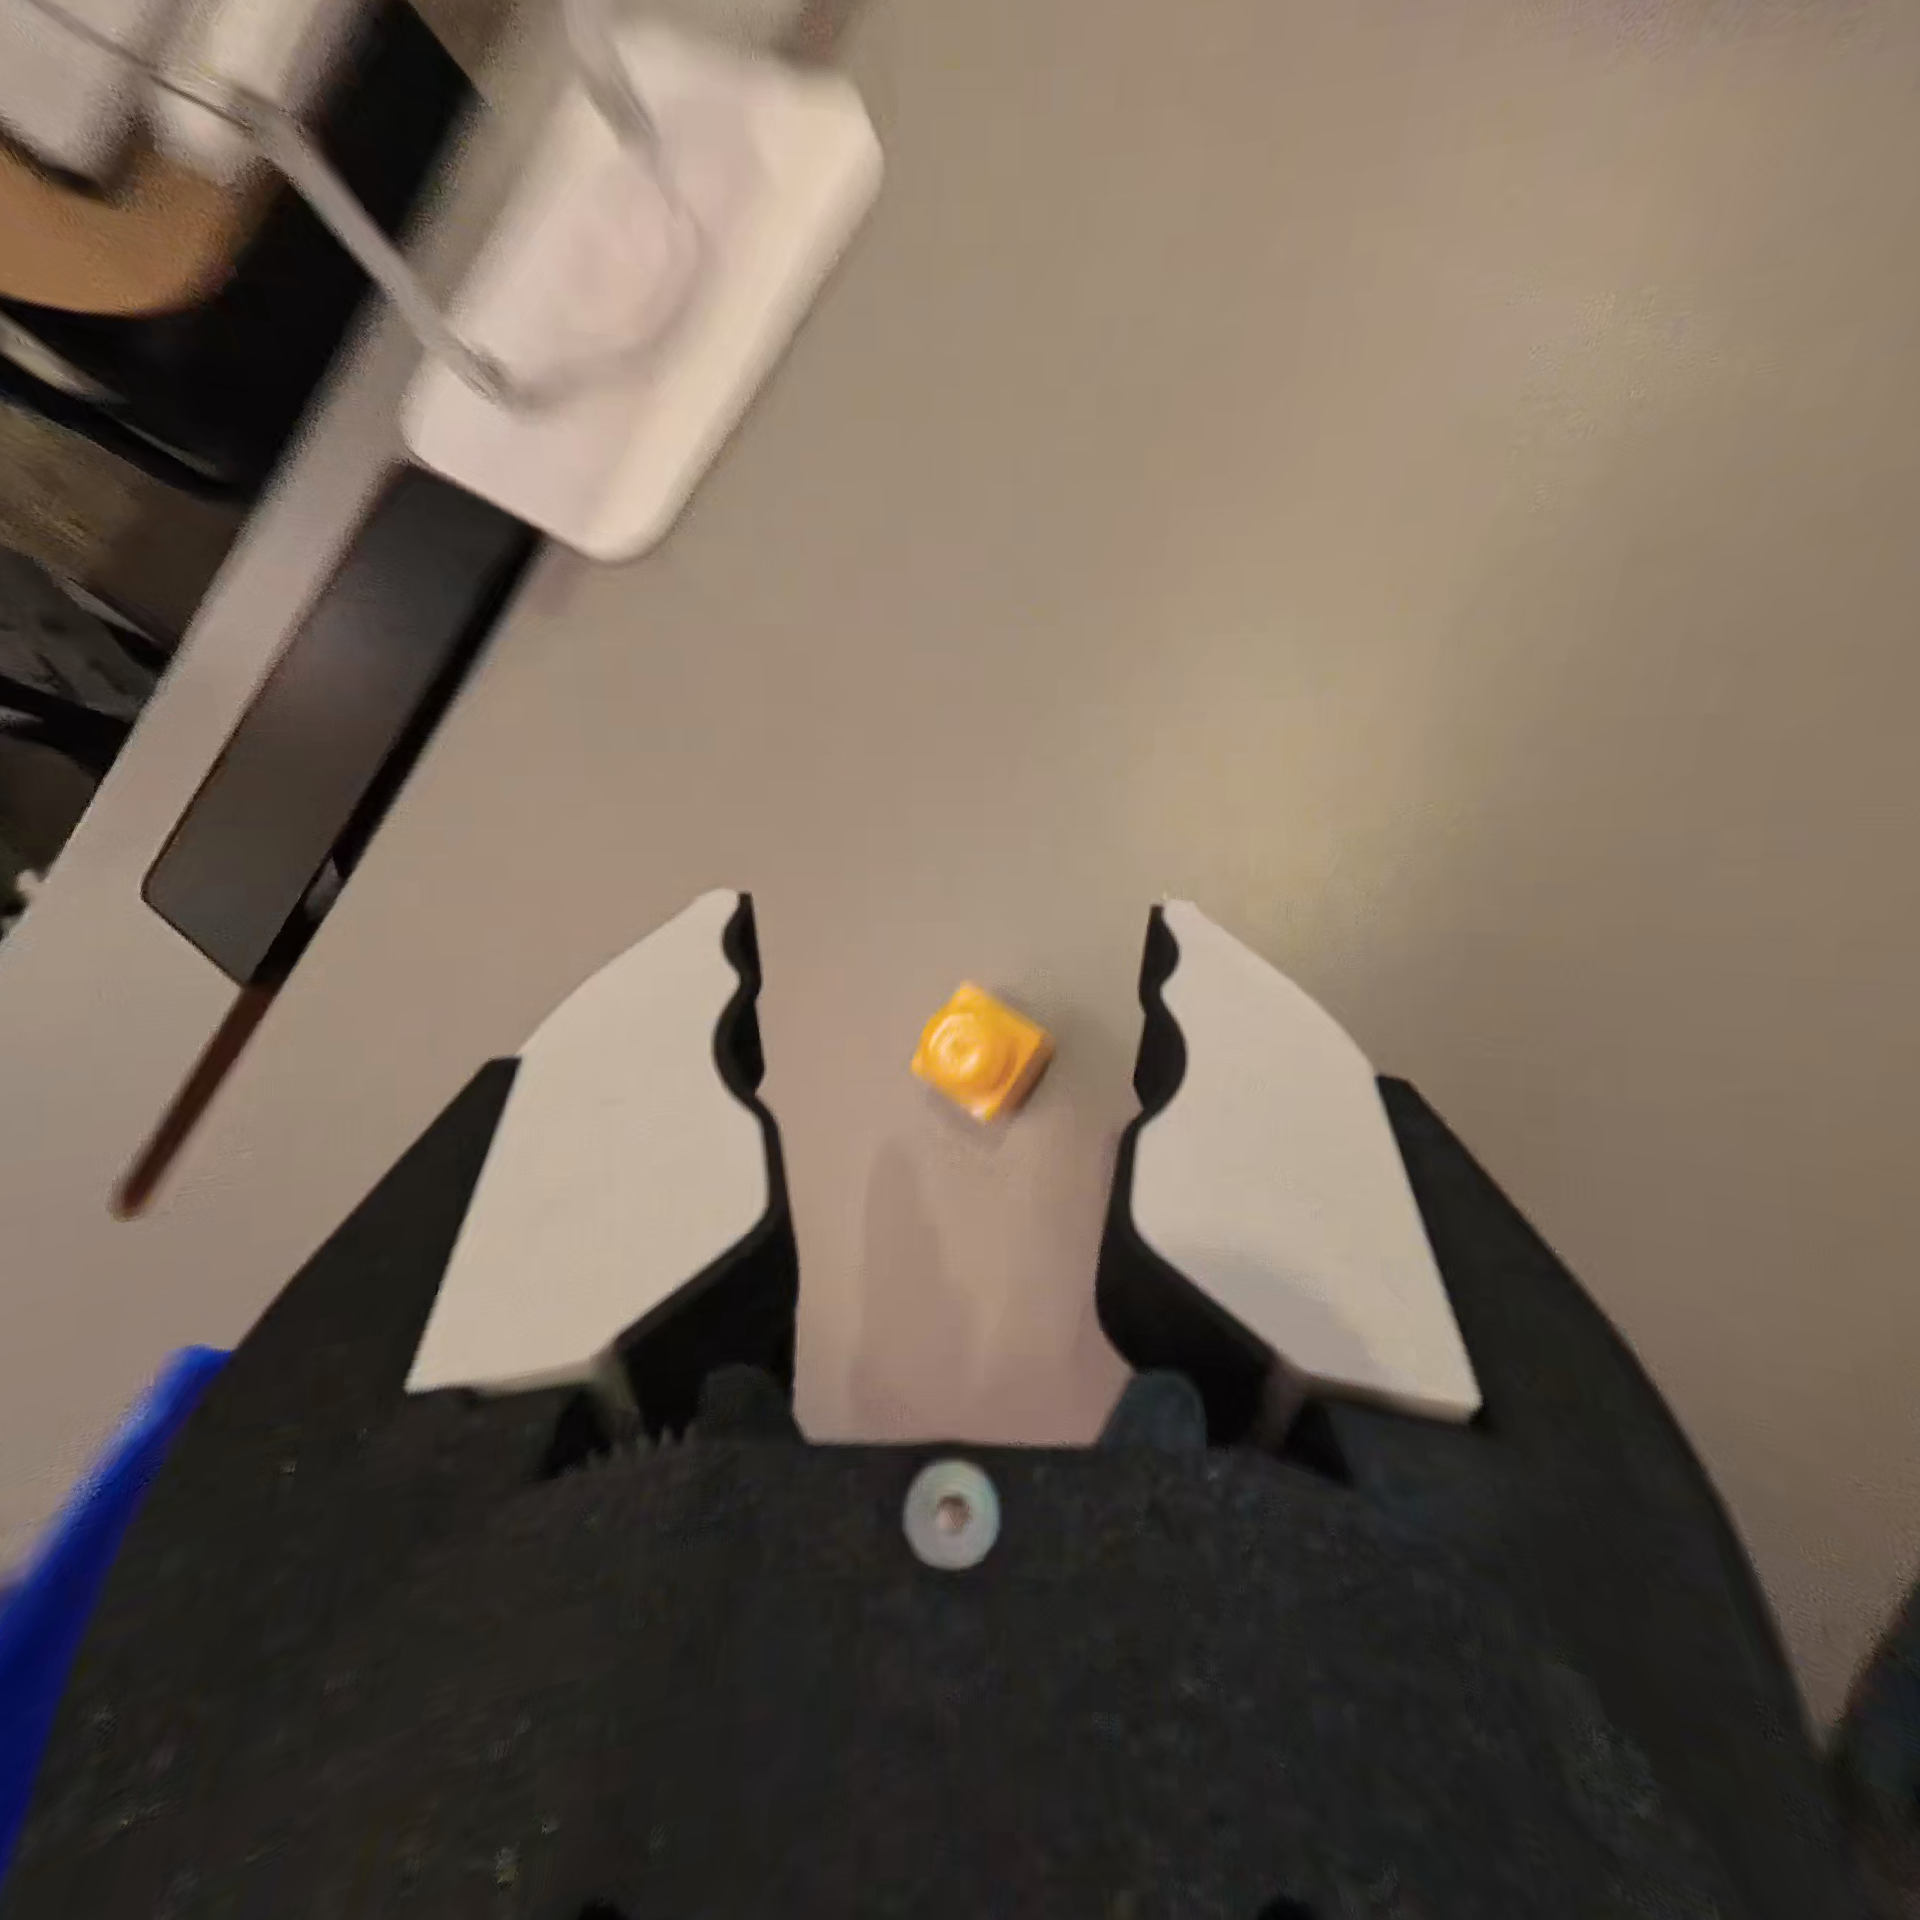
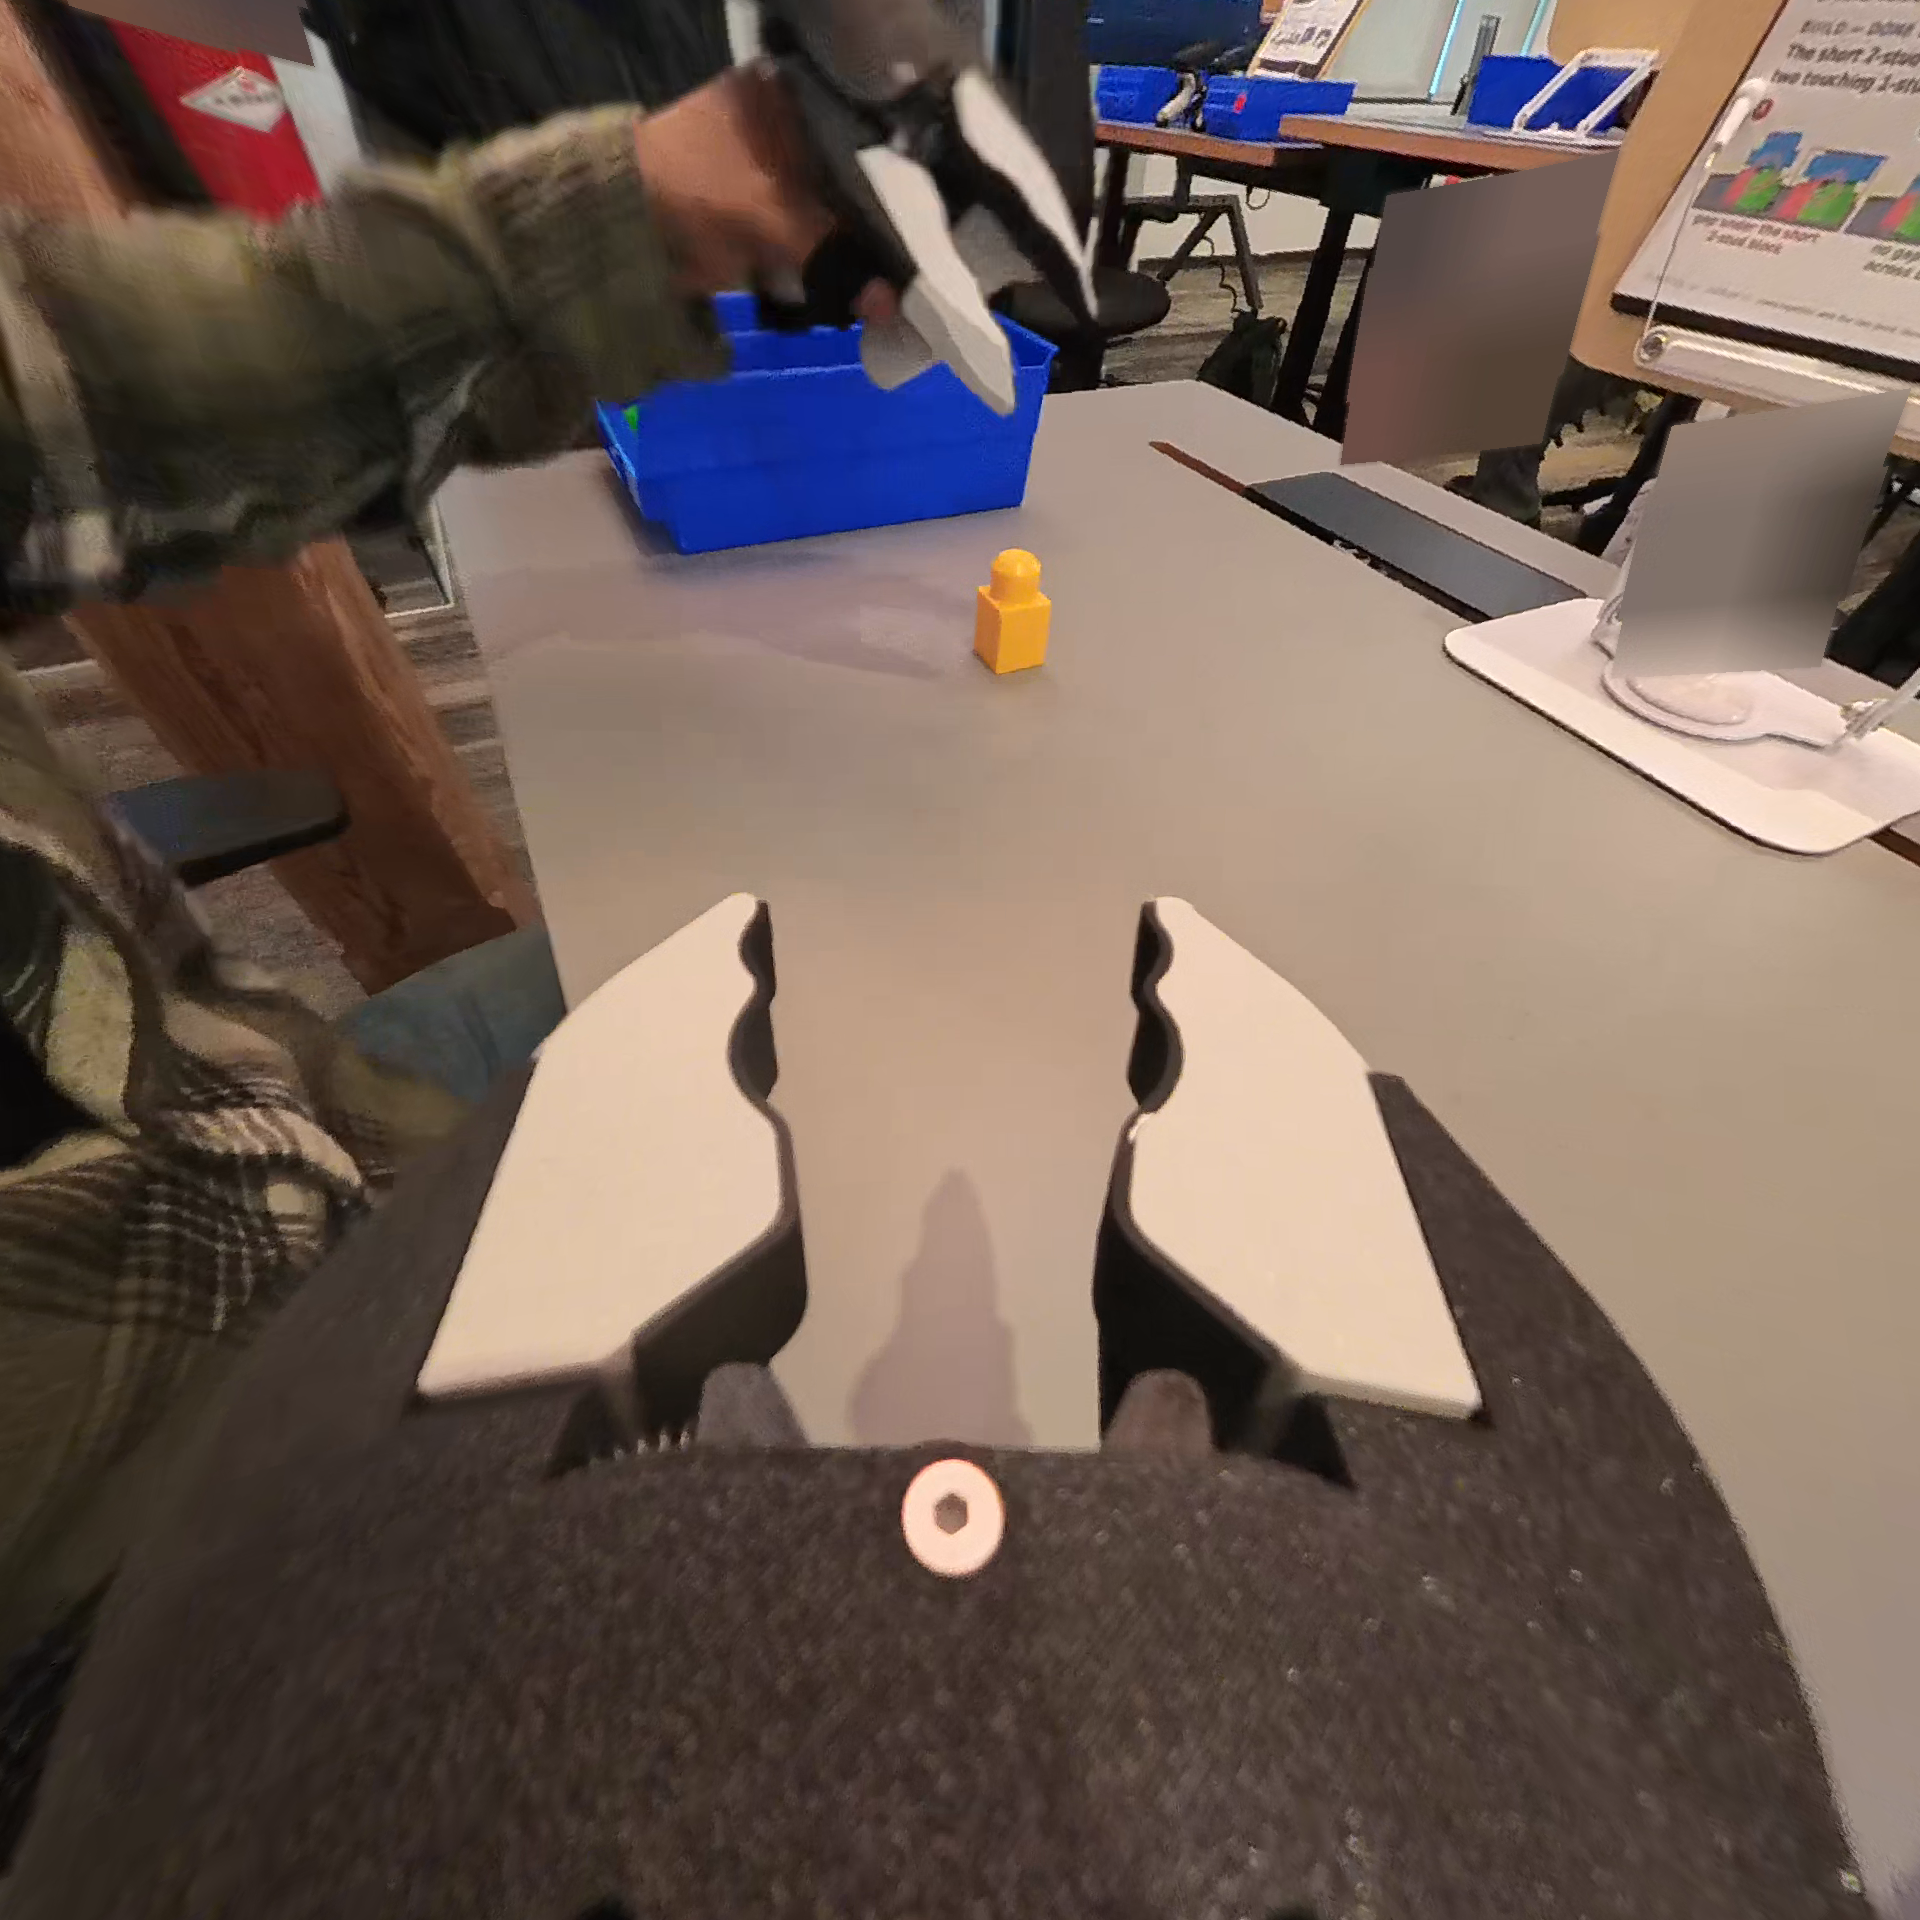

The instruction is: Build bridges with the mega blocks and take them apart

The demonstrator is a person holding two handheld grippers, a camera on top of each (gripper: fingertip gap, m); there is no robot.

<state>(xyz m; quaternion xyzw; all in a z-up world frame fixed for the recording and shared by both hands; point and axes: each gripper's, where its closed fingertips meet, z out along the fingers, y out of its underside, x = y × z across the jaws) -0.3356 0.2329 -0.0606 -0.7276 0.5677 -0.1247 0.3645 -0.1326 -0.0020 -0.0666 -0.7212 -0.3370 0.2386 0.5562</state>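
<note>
We've got the left gripper (image 1: 951,914) hanging above the small yellow plastic one-stud block (image 1: 981,1051), fingers apart and empty; block sits alone on the grey surface (image 1: 1351,520); right gripper (image 2: 954,914) also spread, empty, well back; drop off-centre and we'd probably tip it.

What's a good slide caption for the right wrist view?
Right gripper open and low over the grey table, the left gripper raised above a lone yellow block near the blue bin.
</note>
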